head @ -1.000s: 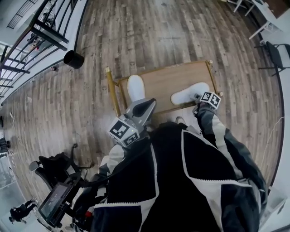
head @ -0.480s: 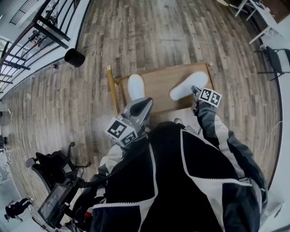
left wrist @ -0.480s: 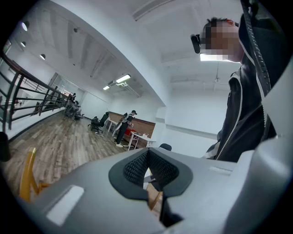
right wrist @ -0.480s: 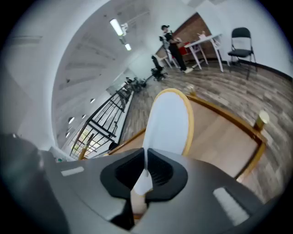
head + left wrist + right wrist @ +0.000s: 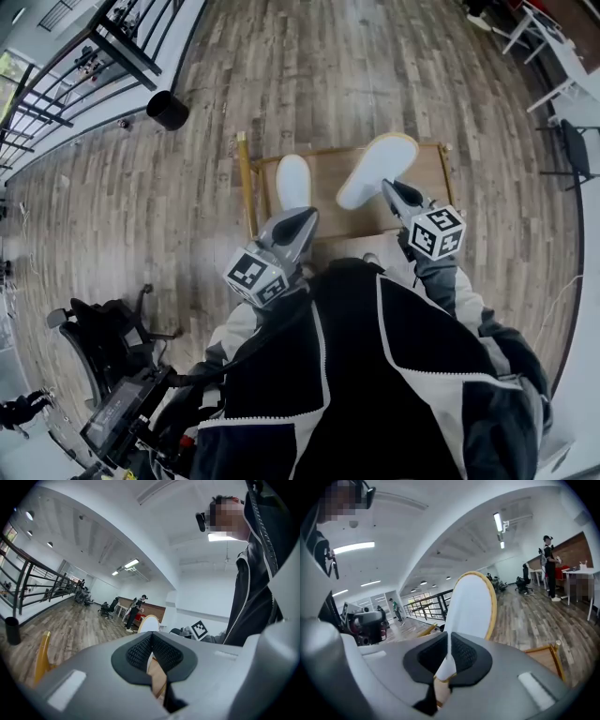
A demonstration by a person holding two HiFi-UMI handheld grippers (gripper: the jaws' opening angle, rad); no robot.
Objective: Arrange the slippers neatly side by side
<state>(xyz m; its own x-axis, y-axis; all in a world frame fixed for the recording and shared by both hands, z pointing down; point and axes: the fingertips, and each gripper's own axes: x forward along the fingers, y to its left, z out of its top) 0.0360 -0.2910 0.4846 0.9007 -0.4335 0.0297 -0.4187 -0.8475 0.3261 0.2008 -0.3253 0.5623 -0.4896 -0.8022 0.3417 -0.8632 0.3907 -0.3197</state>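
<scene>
The right gripper [image 5: 395, 193] has come up off the low wooden table [image 5: 323, 199] and taken the right-hand slipper [image 5: 377, 169] with it. A second ago that white slipper lay flat at the table's right end with the gripper down at its heel. Now it hangs in the air above the table's right half, tipped up on edge so its tan rim shows, toe pointing away over the far side of the table. The jaws are pinched nearly together on the thin heel edge of the slipper, which stands up straight out of the pads in the right gripper view. The gripper itself has rolled over, its marker cube now facing up.

The other slipper [image 5: 293, 181] has not moved: it lies flat on the left part of the table, toe towards the far edge, apart from the lifted one. The left gripper [image 5: 305, 218] has barely shifted and hovers at the table's near edge, just short of that slipper's heel. Its jaws are closed on each other with nothing caught between the pads
</scene>
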